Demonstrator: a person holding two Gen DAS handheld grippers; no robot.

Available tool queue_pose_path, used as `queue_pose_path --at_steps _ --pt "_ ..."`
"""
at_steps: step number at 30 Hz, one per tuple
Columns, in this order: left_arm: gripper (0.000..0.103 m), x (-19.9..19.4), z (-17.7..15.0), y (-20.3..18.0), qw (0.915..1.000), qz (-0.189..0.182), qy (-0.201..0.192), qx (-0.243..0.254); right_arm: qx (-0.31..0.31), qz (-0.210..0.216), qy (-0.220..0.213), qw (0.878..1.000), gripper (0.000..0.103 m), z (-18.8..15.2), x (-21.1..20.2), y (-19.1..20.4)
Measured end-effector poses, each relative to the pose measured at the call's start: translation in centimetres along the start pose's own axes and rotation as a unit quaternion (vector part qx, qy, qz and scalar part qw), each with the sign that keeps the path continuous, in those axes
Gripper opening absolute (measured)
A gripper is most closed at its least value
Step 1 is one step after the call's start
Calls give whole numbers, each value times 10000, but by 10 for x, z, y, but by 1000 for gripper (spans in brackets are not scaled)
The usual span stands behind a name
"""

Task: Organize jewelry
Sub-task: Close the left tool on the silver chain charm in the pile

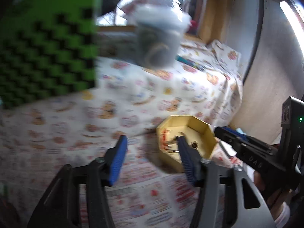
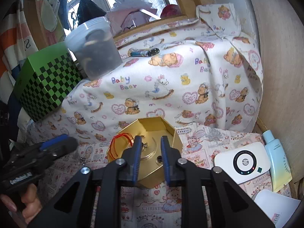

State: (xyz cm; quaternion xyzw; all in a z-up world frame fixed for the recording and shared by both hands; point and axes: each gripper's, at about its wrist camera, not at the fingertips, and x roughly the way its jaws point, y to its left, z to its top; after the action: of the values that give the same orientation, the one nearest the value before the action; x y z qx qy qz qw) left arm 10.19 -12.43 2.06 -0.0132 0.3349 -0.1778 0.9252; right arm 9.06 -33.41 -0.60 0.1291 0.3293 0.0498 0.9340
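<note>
Right tongs (image 2: 151,142) parted, empty, poised over gold octagonal box (image 2: 171,129) on patterned cloth (image 2: 171,87). Left tongs (image 1: 152,142) spread wide, empty, beside same box (image 1: 199,125). Inside: red cord bracelet (image 2: 121,142) draped over rim, clear bangle (image 2: 150,152), small dark earring (image 2: 159,159). Right view alone shows white round-dial device (image 2: 243,163), lighter (image 2: 144,52); left view blurred.

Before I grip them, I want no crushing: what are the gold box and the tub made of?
Gold box: probably thin card with a satin metallic finish; its walls show folded creases and flat panels. Tub: seemingly translucent frosted plastic, since dark contents show through its cloudy wall. Both look crushable.
</note>
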Motion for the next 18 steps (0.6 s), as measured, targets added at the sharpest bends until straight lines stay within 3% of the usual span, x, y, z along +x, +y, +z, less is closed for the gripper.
queue_pose_path --at_steps 2,6,11,18 --pt "68 -15 -3 11 9997 189 -170 -40 -36 -49 -125 9999 46 0 -5 2" --pt "78 -38 -12 33 9974 528 -476 -111 -162 -44 -304 9994 58 0 -14 10" --pt "81 -44 -21 58 9951 729 -630 -238 -349 -96 -347 9987 63 -3 -16 19" --pt "81 -22 -33 80 9949 796 -294 -536 -446 -281 -308 9981 68 -9 -7 22"
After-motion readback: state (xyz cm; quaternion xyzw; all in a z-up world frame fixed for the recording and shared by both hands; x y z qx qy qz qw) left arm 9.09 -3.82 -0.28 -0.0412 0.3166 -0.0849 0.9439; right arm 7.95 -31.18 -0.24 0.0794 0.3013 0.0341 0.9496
